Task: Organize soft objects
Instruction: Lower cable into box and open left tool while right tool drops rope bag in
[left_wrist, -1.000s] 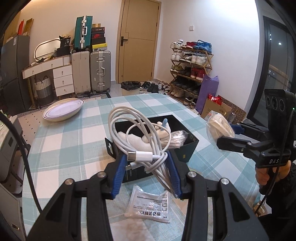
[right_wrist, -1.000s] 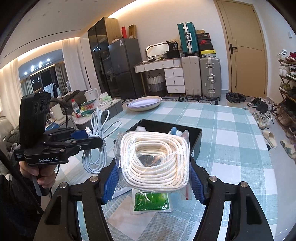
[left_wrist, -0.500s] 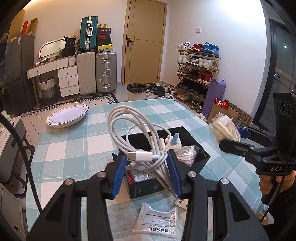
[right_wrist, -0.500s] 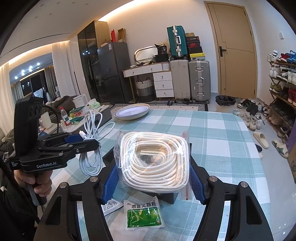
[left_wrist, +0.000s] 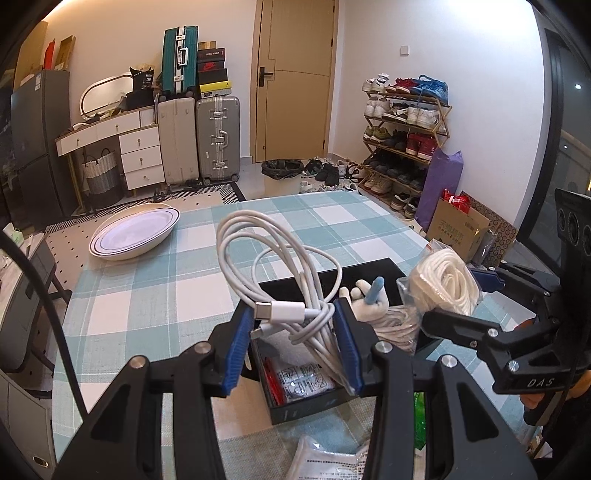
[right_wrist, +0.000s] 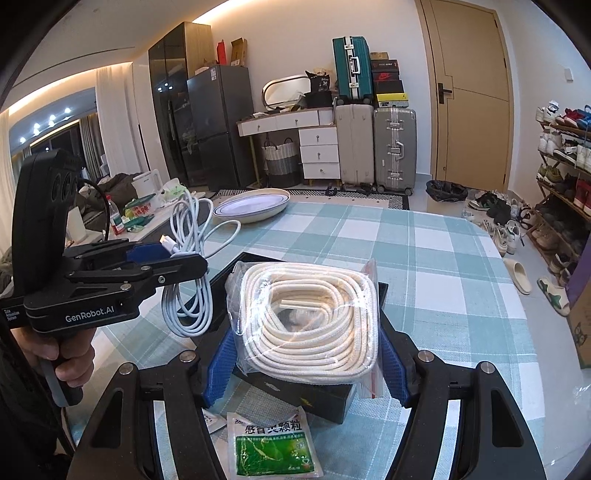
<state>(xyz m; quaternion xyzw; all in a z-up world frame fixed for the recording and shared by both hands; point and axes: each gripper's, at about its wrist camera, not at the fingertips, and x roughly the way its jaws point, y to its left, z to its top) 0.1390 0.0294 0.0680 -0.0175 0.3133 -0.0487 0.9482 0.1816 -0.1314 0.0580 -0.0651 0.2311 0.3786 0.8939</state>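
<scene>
My left gripper (left_wrist: 295, 332) is shut on a bundle of white charging cable (left_wrist: 273, 266), held up above the near end of the black box (left_wrist: 306, 406). That cable (right_wrist: 188, 258) hangs beside the box in the right wrist view. My right gripper (right_wrist: 306, 354) is shut on a clear bag of coiled white rope (right_wrist: 306, 317), also over the black box (right_wrist: 332, 397). The same rope bag (left_wrist: 443, 280) shows at the right in the left wrist view. Inside the box lie a white glove (left_wrist: 365, 299), more rope and a small packet (left_wrist: 303, 380).
The table wears a teal and white checked cloth (right_wrist: 443, 266). A white oval dish (left_wrist: 135, 232) sits at its far left. A green medicine sachet (right_wrist: 273, 446) and a white packet (left_wrist: 332, 461) lie on the cloth in front of the box.
Both grippers have moved over the black box with their loads still held. The box now sits closer under each gripper, and the two grippers have drawn nearer to each other.
</scene>
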